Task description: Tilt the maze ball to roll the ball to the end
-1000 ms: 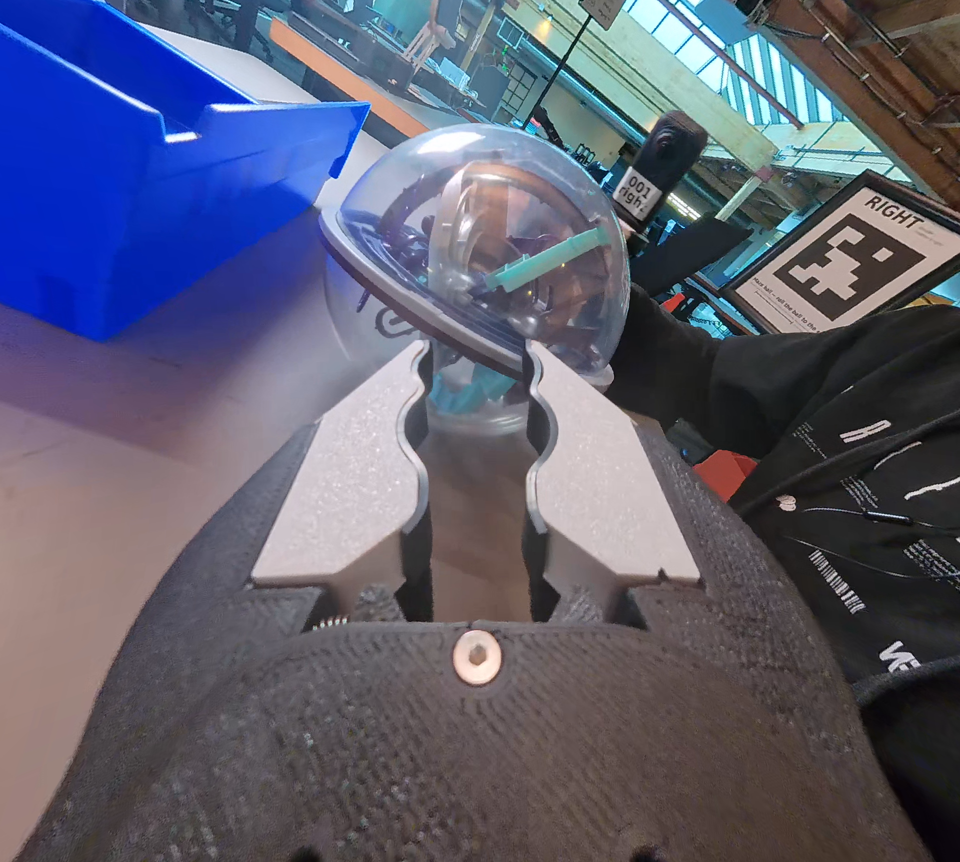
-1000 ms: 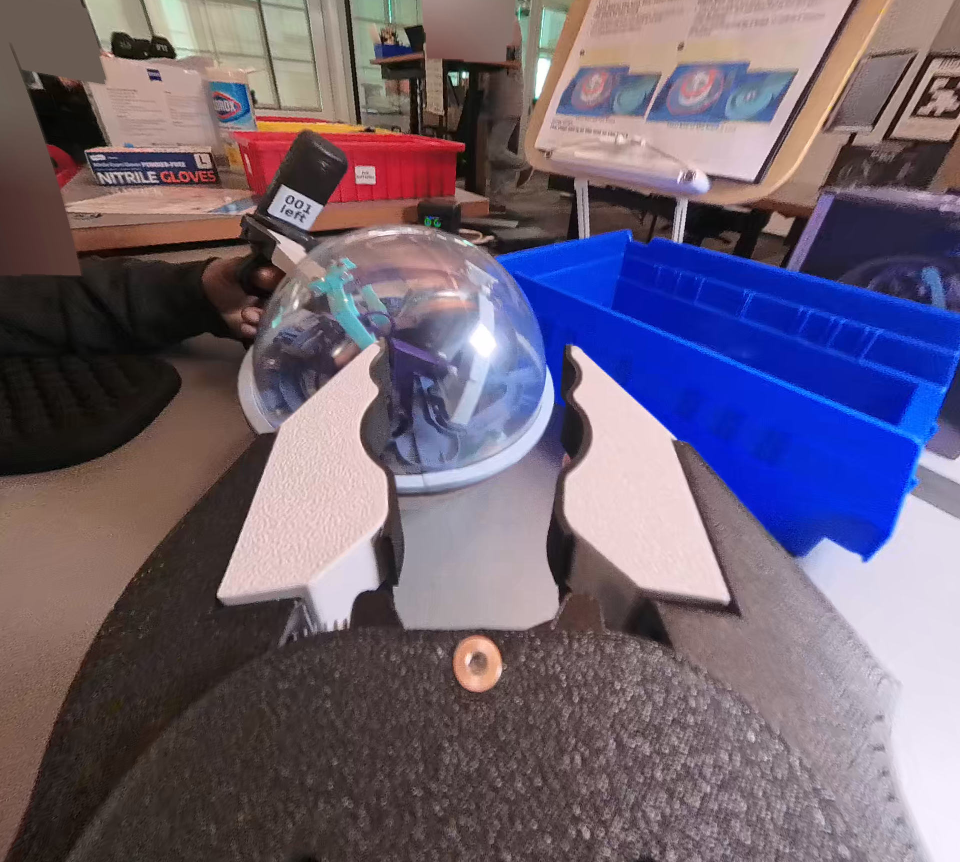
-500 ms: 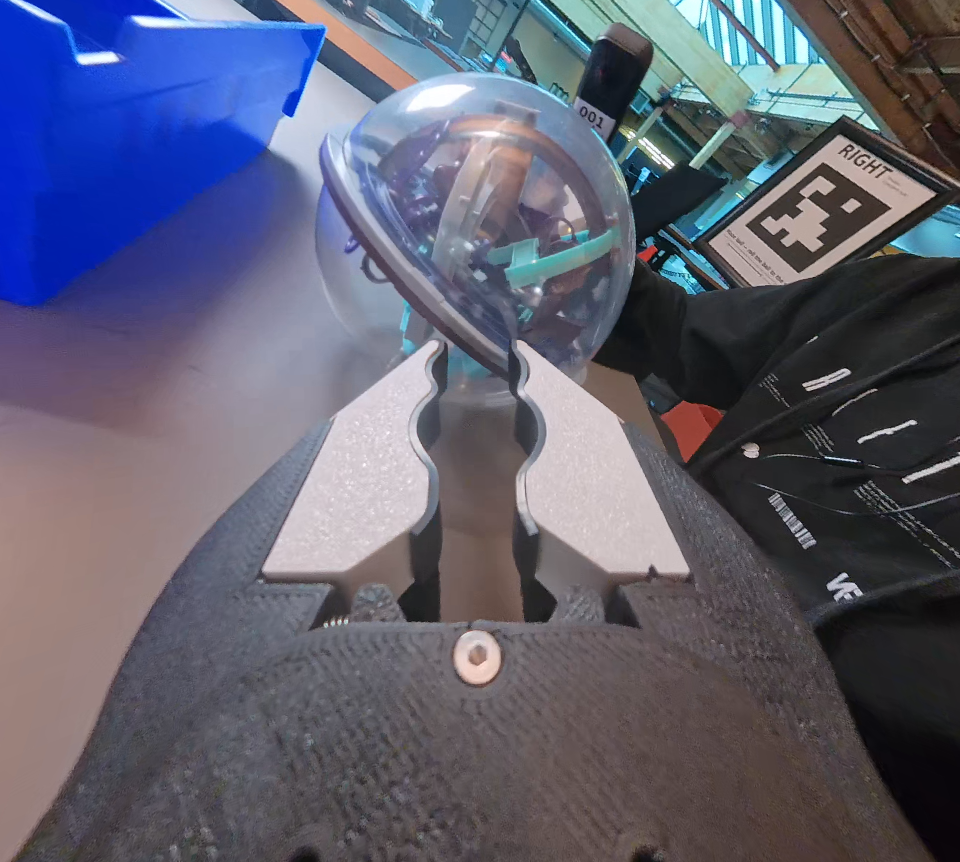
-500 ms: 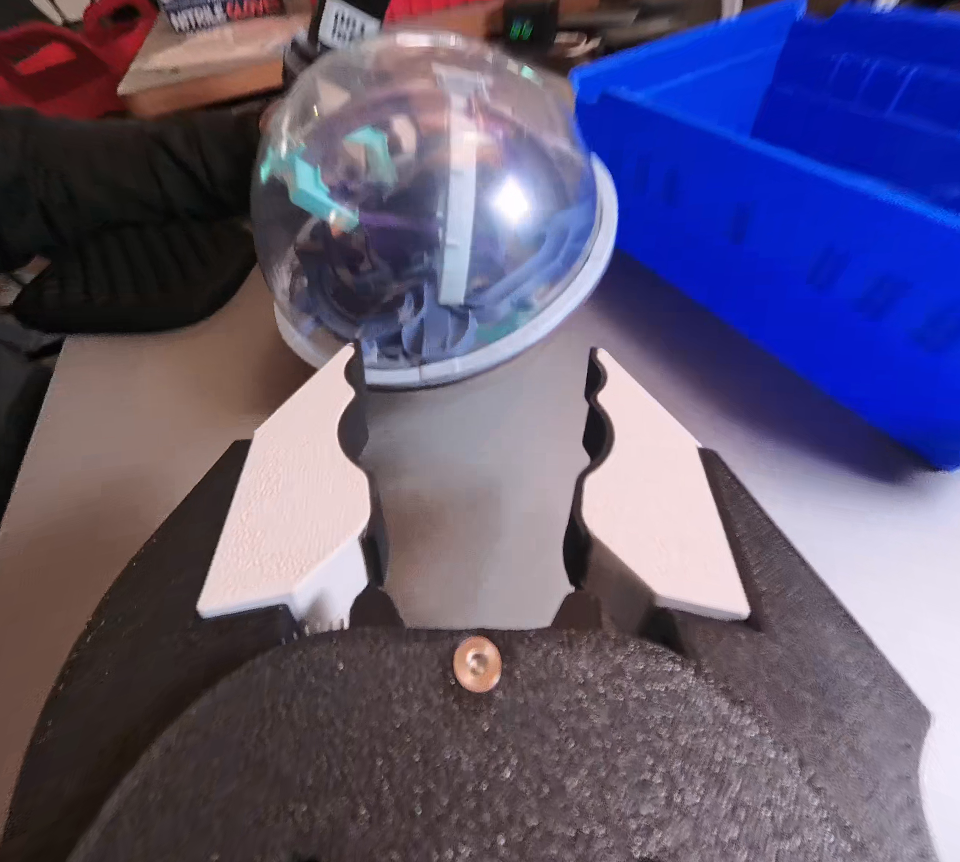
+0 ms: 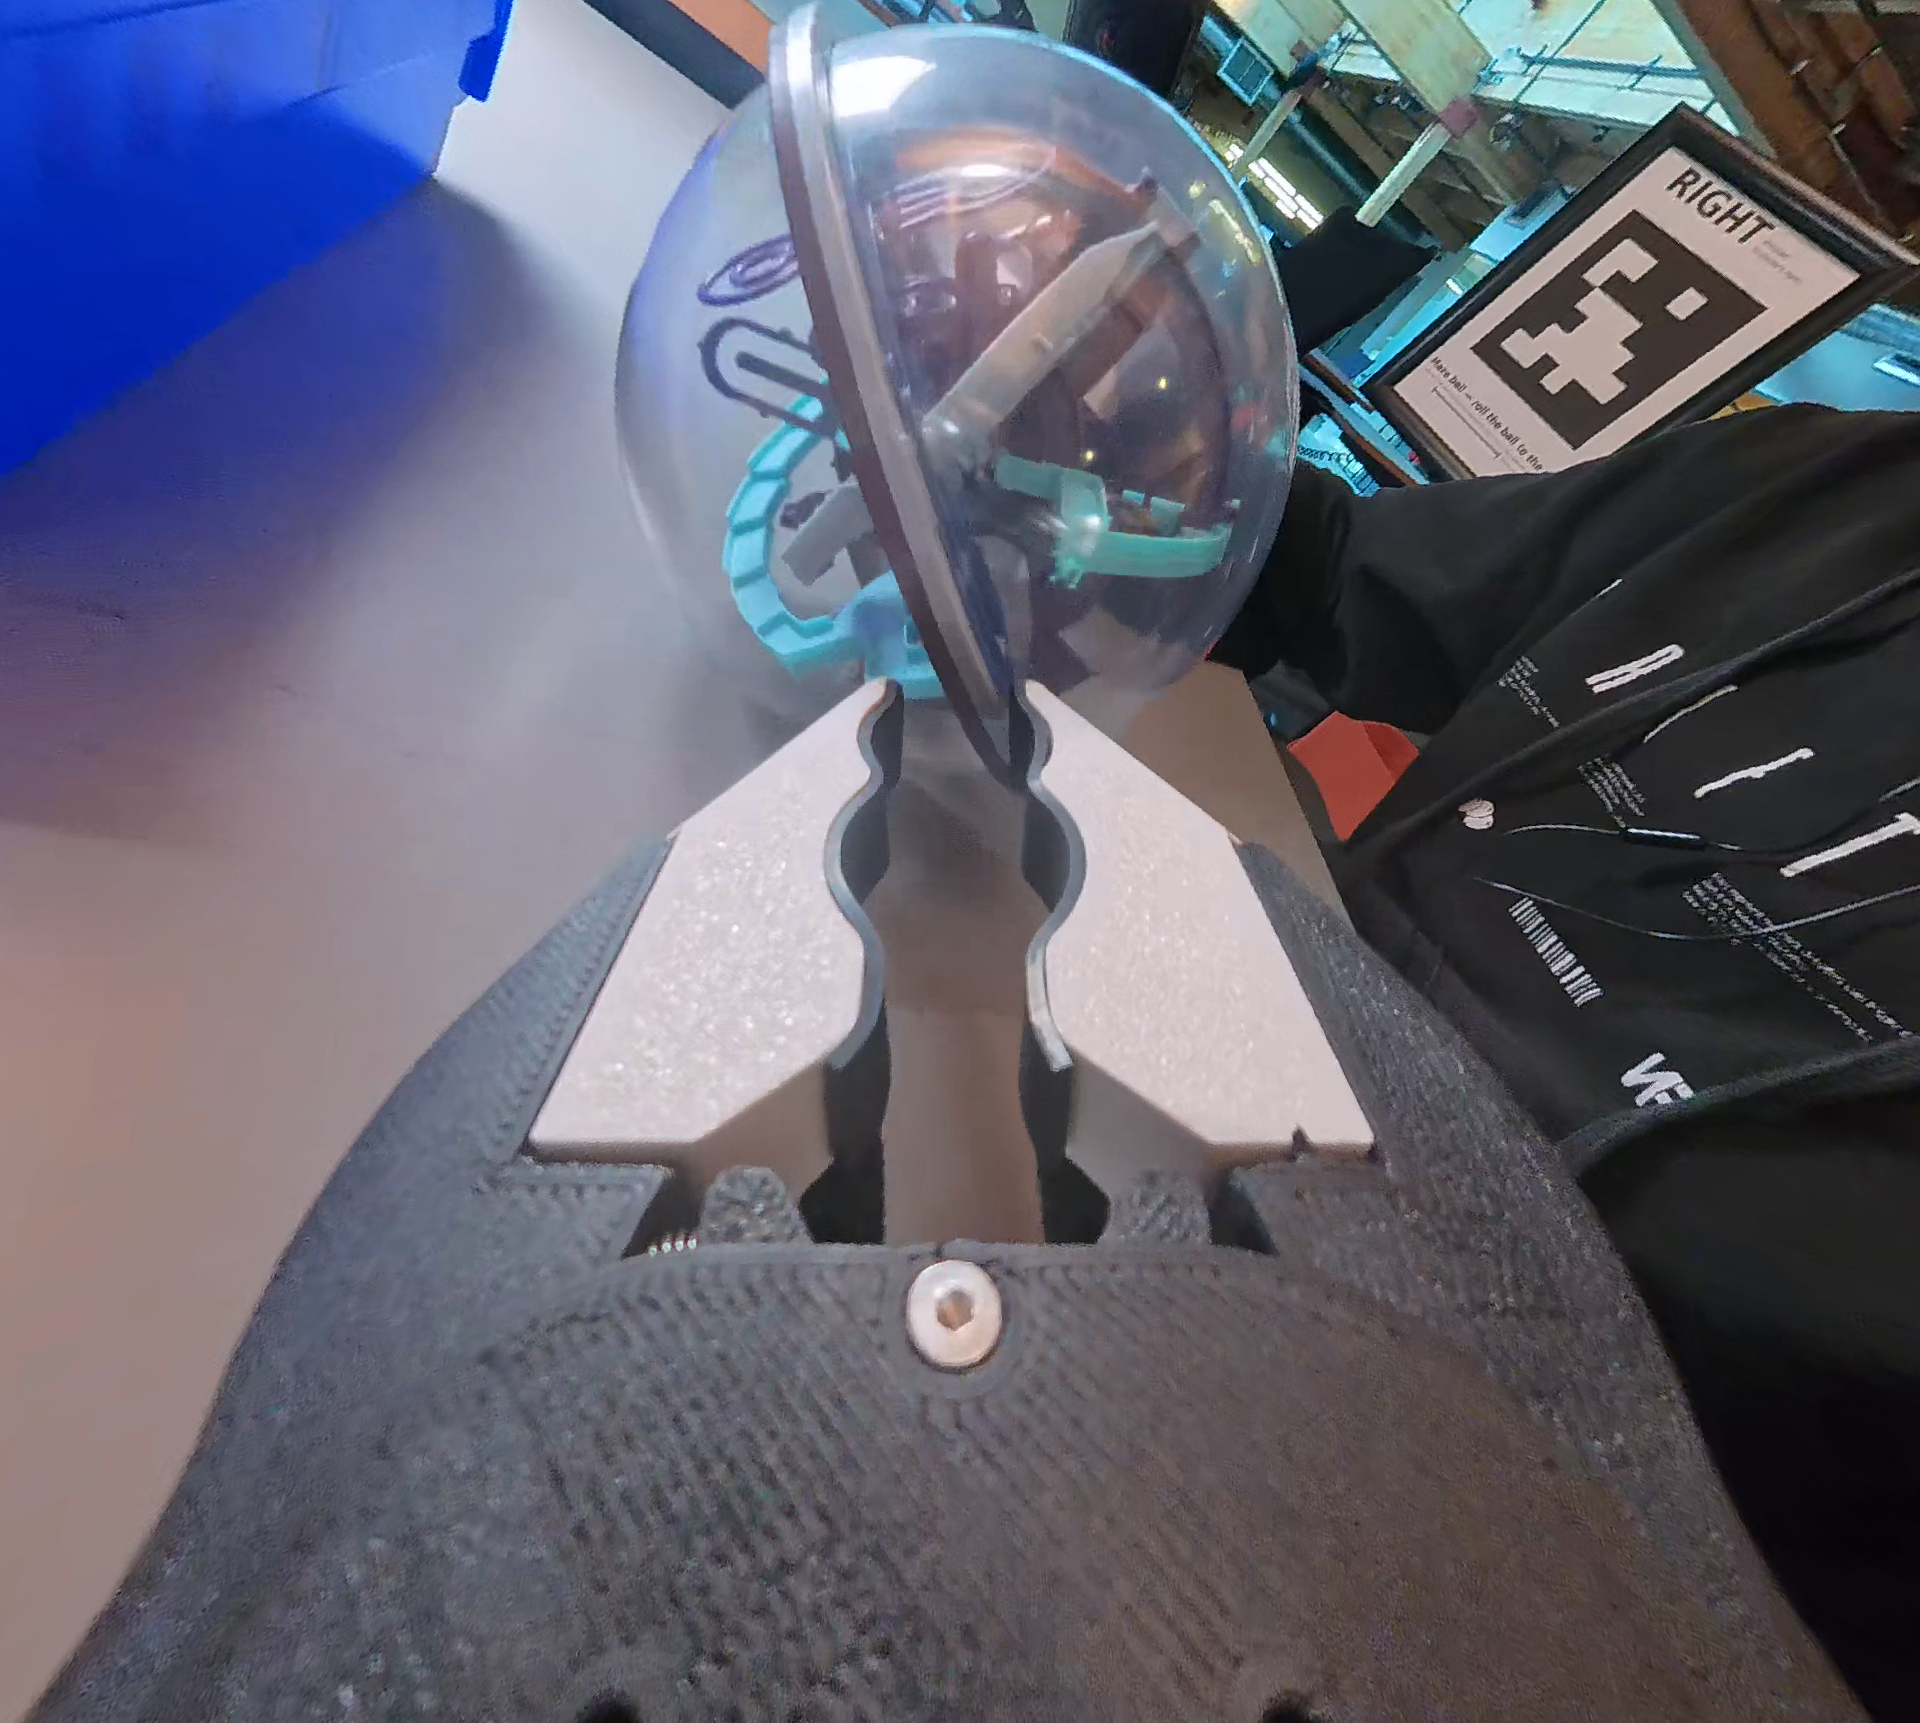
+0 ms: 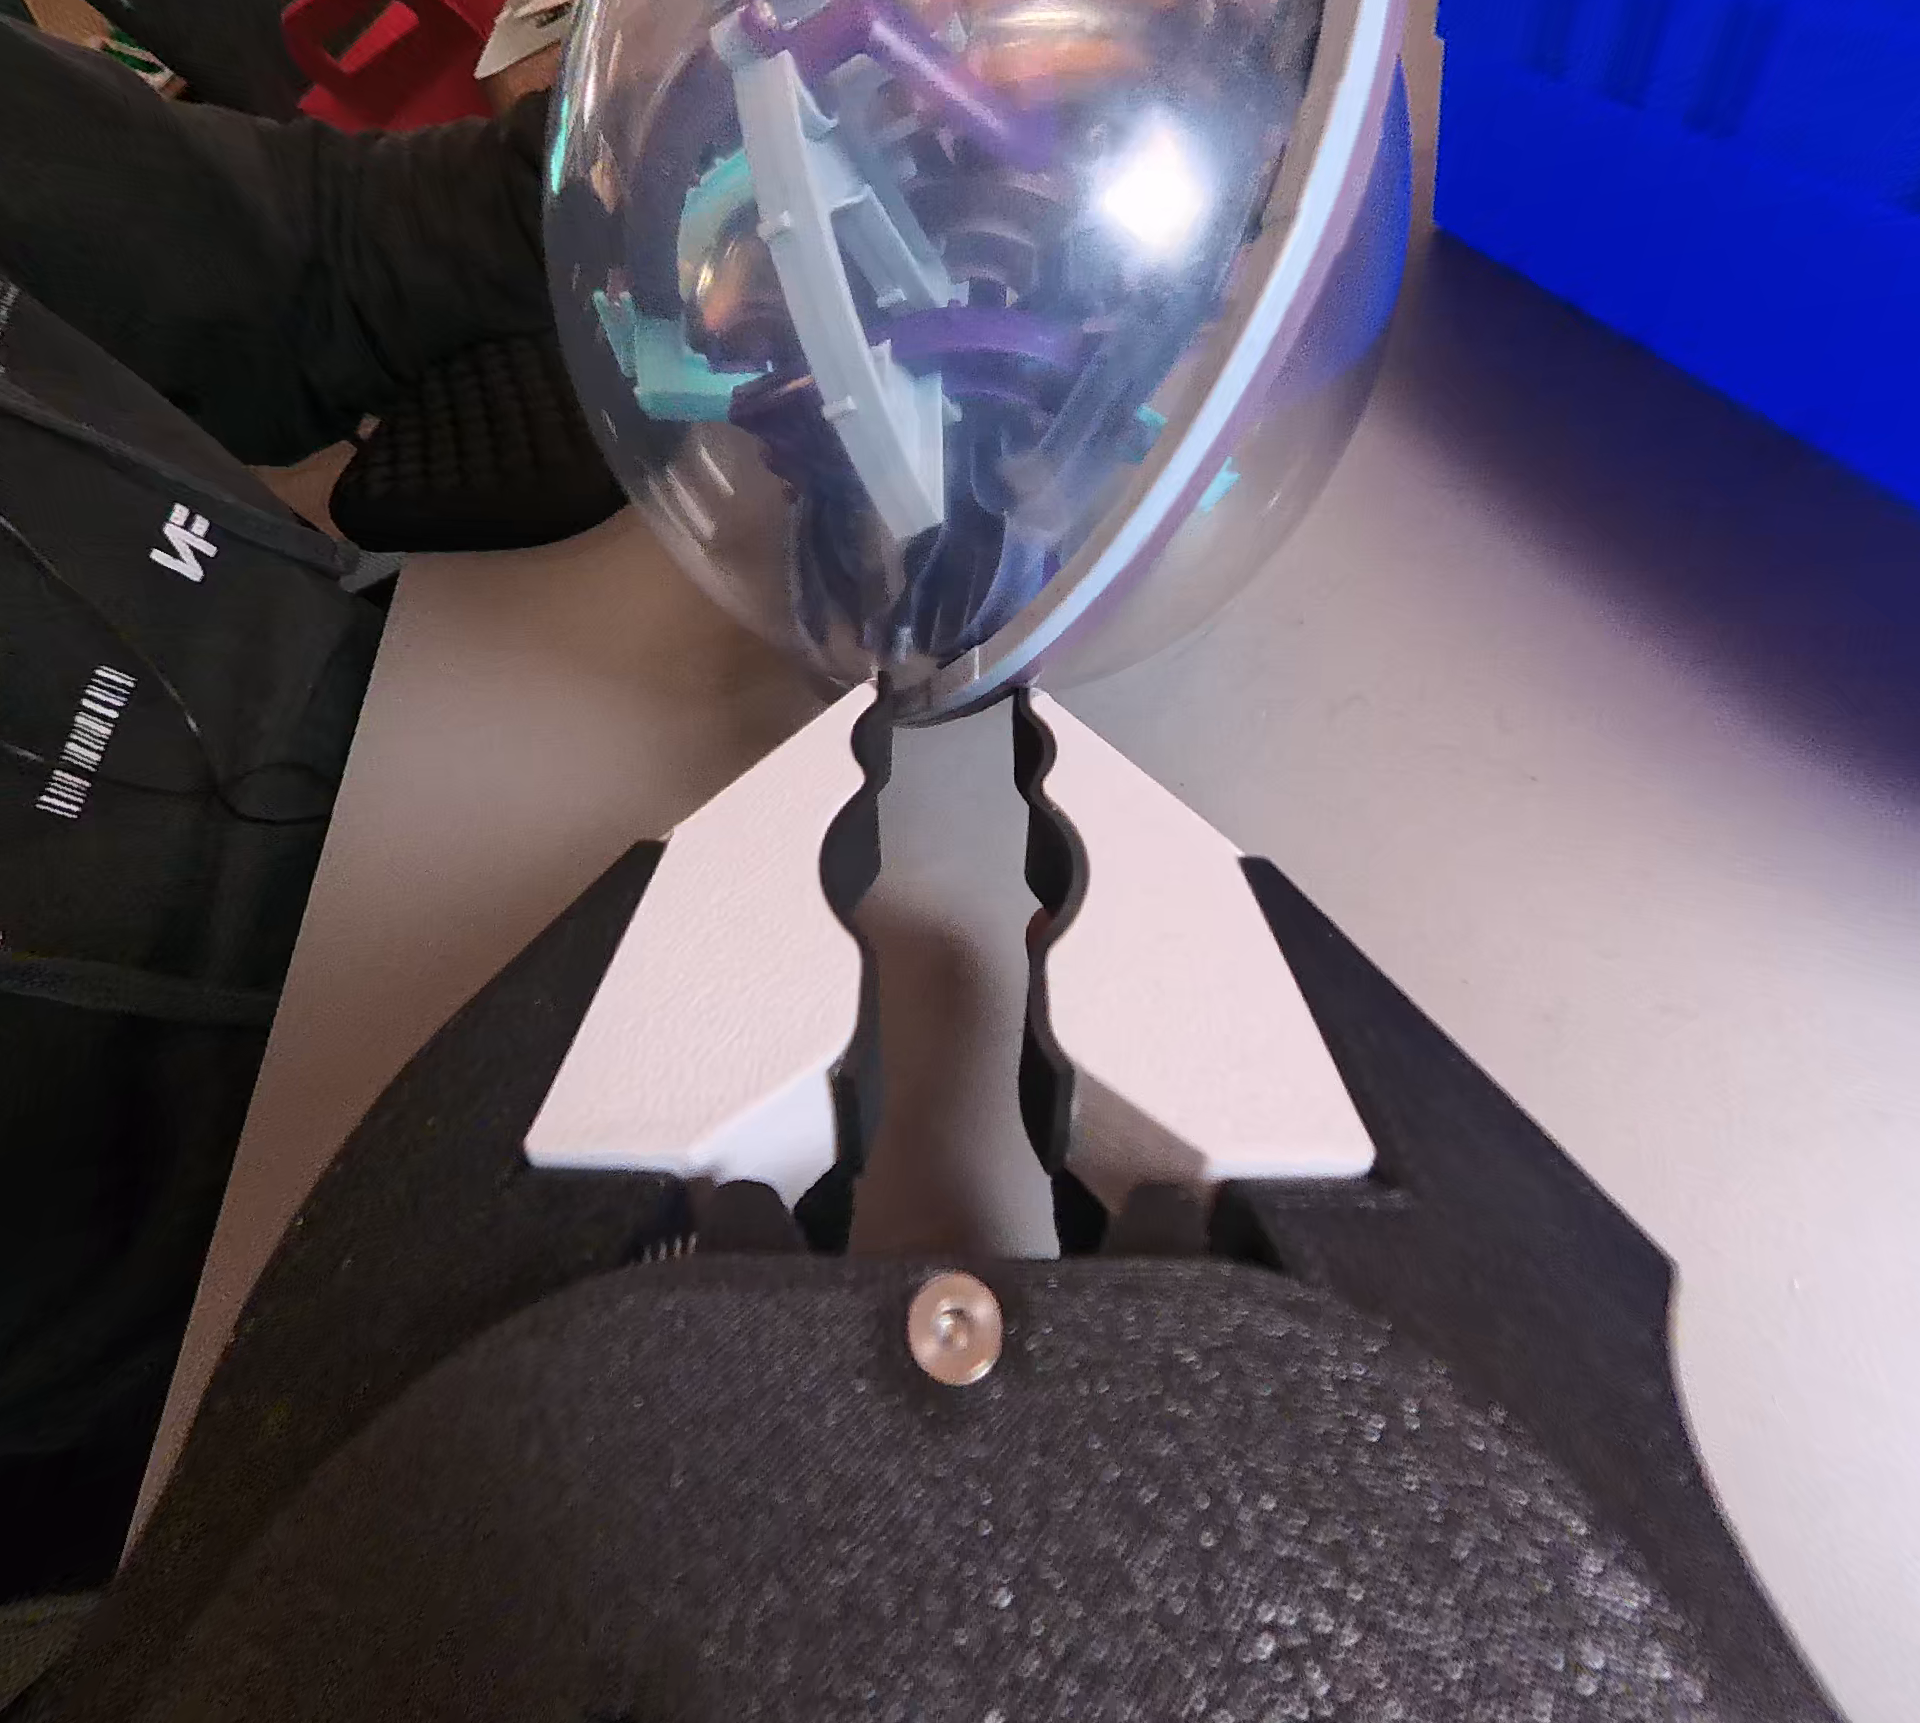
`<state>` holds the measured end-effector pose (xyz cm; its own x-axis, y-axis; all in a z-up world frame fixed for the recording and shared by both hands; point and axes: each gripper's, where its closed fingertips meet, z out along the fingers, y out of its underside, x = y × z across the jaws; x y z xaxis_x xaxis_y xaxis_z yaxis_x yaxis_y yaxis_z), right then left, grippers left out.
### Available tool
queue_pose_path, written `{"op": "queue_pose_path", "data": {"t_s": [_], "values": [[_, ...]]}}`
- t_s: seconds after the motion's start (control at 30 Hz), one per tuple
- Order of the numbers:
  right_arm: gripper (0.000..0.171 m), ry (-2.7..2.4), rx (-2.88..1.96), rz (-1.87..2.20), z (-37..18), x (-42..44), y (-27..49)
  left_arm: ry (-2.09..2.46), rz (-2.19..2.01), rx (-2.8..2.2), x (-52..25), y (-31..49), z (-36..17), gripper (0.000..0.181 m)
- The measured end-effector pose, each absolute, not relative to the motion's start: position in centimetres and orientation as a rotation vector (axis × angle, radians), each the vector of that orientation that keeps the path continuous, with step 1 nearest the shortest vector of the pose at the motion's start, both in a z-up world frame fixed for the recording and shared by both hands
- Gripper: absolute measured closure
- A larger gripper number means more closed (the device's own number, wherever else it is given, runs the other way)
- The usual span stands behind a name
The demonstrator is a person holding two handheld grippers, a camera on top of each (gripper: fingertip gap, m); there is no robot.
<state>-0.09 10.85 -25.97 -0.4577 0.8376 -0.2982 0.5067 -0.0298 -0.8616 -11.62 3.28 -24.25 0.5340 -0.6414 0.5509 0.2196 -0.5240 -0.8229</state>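
Observation:
The maze ball (image 5: 1039, 385) is a clear sphere with teal, purple and grey tracks inside and a rim around its middle. It is tilted so the rim stands steeply, above the grey table (image 5: 312, 842). My left gripper (image 5: 956, 728) is shut on the rim at the ball's lower edge. In the right wrist view the maze ball (image 6: 977, 250) fills the upper middle, and my right gripper (image 6: 951, 702) is shut on its rim from the opposite side. I cannot make out the small rolling ball inside.
A blue bin (image 5: 208, 63) stands on the table beside the ball and also shows in the right wrist view (image 6: 1683, 115). A framed marker sign (image 5: 1621, 323) is behind. The person's black sleeve (image 5: 1558, 551) and jacket (image 6: 156, 738) are close. A red object (image 6: 416, 32) lies farther back.
The right gripper moved in and closed from open onto the ball's rim. The ball has rotated, so its rim went from nearly flat to steeply upright. The left gripper kept its hold.

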Motion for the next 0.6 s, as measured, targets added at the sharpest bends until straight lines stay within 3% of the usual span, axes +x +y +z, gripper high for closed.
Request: {"op": "queue_pose_path", "data": {"t_s": [0.33,0.6], "values": [[0.162,-1.896,-1.528,1.561,-26.2,-0.6,10.4,0.204,-1.067,-1.762,-13.6,4.7,-23.6,0.154],[0.165,-1.723,-1.712,1.853,-25.1,-1.9,8.9,0.139,-1.040,-1.681,-14.3,5.3,-22.5,0.147]]}}
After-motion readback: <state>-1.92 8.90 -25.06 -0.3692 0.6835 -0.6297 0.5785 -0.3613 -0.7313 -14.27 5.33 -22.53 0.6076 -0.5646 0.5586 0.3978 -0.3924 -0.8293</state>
